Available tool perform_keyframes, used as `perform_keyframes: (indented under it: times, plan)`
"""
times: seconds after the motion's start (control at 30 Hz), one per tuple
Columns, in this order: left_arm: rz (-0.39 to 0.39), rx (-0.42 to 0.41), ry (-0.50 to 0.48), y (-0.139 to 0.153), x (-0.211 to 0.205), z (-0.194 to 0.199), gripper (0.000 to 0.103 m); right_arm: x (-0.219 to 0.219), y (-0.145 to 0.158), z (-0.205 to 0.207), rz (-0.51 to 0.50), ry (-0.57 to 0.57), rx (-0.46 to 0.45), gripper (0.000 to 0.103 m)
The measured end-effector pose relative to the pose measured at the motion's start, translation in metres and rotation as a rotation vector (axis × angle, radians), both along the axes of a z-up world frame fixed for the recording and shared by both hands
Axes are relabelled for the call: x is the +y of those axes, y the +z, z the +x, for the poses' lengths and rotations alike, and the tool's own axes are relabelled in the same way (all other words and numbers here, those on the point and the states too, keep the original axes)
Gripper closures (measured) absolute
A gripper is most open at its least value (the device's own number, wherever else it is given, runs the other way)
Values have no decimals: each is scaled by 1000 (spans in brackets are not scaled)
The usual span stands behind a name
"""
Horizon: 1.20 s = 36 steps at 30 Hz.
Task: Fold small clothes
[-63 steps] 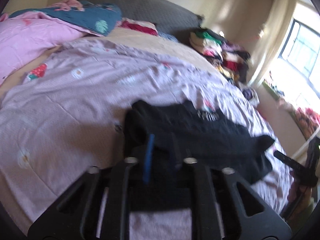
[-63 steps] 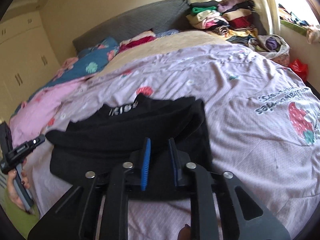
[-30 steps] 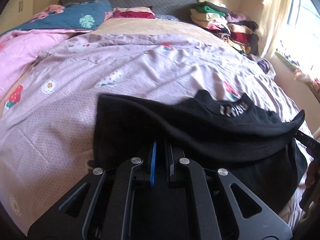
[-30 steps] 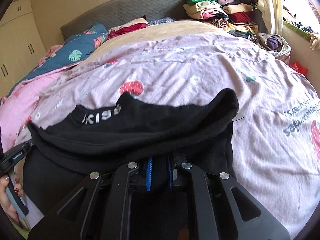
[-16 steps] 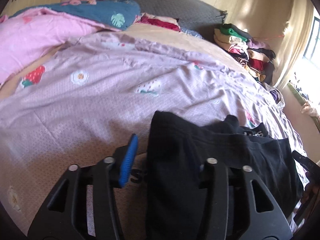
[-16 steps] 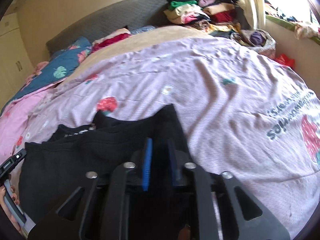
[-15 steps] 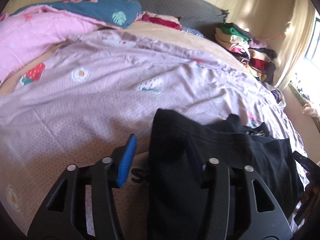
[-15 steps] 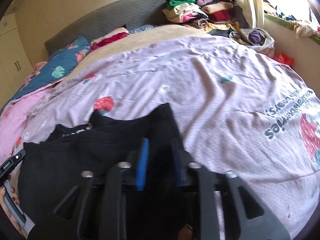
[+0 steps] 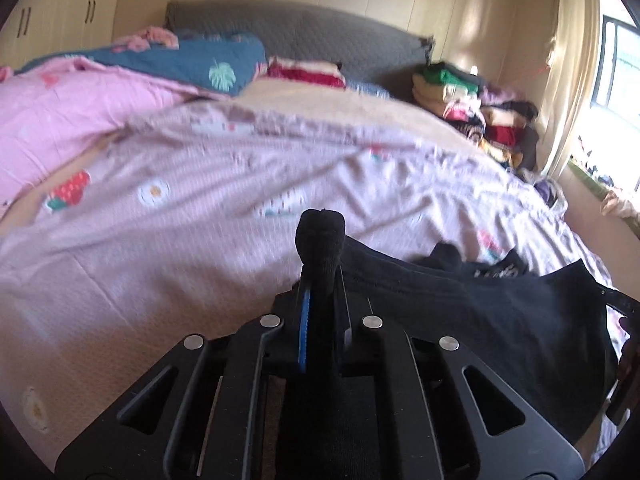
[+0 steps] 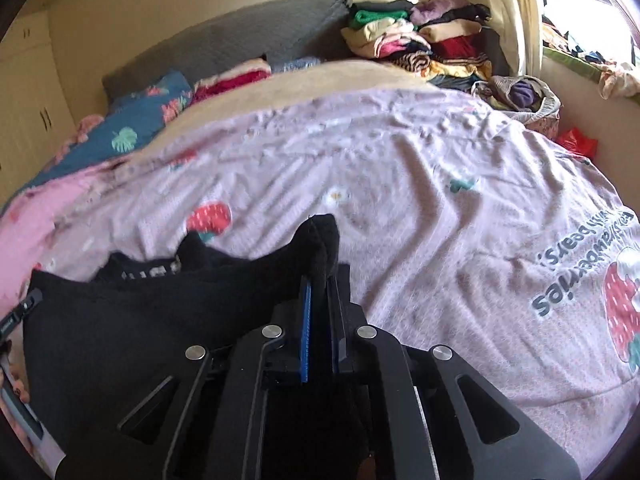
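Note:
A small black garment (image 9: 480, 304) with white lettering at the neck is stretched between both grippers over the lilac bedspread (image 9: 200, 240). My left gripper (image 9: 322, 280) is shut on one corner of it, and a bunch of black cloth sticks up past the fingertips. My right gripper (image 10: 320, 280) is shut on the opposite corner of the black garment (image 10: 140, 320), which spreads to the left and hangs in front of me. The other gripper shows at the left edge of the right wrist view (image 10: 16, 320).
A pink quilt (image 9: 60, 120) and blue pillow (image 9: 192, 64) lie at the bed's far left. A stack of folded clothes (image 10: 420, 40) sits by the grey headboard (image 9: 300, 36). A basket of clothes (image 10: 524, 96) stands by the window side.
Both grippers have closed again on the garment's corners and lifted them off the bedspread. Half a second ago the left gripper was wide open and the garment lay flat.

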<state>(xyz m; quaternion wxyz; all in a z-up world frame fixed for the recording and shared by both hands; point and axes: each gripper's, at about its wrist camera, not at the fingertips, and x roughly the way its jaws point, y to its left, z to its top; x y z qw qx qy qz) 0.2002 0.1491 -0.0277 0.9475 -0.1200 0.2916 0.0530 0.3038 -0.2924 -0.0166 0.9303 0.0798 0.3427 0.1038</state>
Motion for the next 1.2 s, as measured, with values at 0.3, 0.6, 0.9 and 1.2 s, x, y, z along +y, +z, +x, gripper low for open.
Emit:
perform_keyframes:
  times: [0.3, 0.6, 0.9, 1.2]
  plan:
    - [-18, 9, 15, 1, 4, 17, 100, -11, 2, 9, 24, -71, -30, 97]
    - [-49, 81, 31, -20, 9, 26, 100, -9, -17, 18, -5, -99, 26, 97]
    - [-80, 97, 57, -26, 14, 22, 89, -11, -23, 15, -17, -135, 48, 87]
    - [-98, 44, 115, -11, 26, -8, 66, -28, -7, -29, 41, -145, 17, 65]
